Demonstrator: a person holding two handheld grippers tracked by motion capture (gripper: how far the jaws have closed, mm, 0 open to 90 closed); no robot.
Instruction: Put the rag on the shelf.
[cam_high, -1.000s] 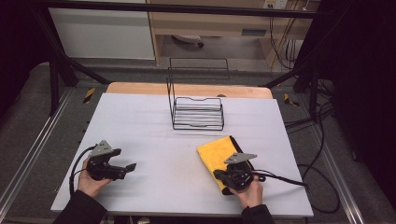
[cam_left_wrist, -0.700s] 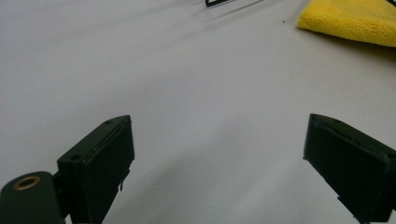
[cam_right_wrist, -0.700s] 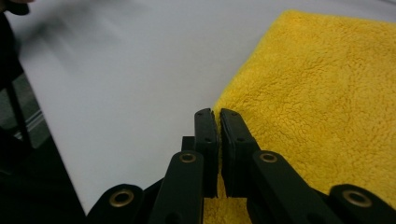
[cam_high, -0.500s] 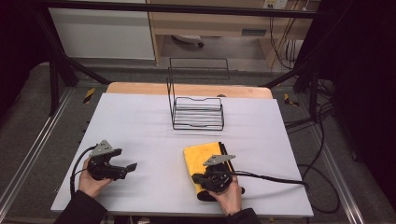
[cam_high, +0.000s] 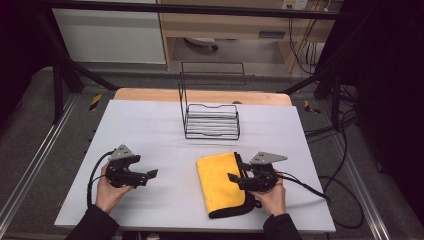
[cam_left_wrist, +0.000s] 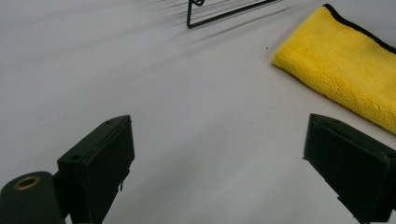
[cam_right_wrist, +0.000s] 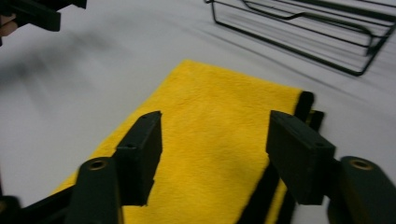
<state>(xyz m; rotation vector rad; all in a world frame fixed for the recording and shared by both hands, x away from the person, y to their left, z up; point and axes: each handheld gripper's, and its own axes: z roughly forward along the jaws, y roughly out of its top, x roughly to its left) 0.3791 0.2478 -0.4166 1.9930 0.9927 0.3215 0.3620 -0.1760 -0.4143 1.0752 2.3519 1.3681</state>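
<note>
A folded yellow cloth (cam_high: 219, 181) with a black edge lies flat on the white table (cam_high: 150, 130), near its front edge and right of centre. My right gripper (cam_high: 238, 171) hovers over the cloth's right side. Its jaws have just been opening and now stand apart above the yellow cloth (cam_right_wrist: 210, 140), with nothing pressed between them; the right gripper (cam_right_wrist: 215, 126) is open. My left gripper (cam_high: 145, 167) is held at the front left, pointing right, open and holding nothing. Past the left gripper (cam_left_wrist: 219, 135), the cloth (cam_left_wrist: 345, 70) lies farther off to the right.
A black wire rack (cam_high: 211, 120) stands at the middle back of the table, behind the cloth, and its base (cam_right_wrist: 308, 32) is just beyond the cloth's far end. A wooden board edge (cam_high: 200, 95) runs along the back. Cables (cam_high: 305, 187) trail off the right side.
The right gripper dragged the cloth left and squared it up, then opened its jaws and drew back to the right. The left gripper shifted slightly toward the centre.
</note>
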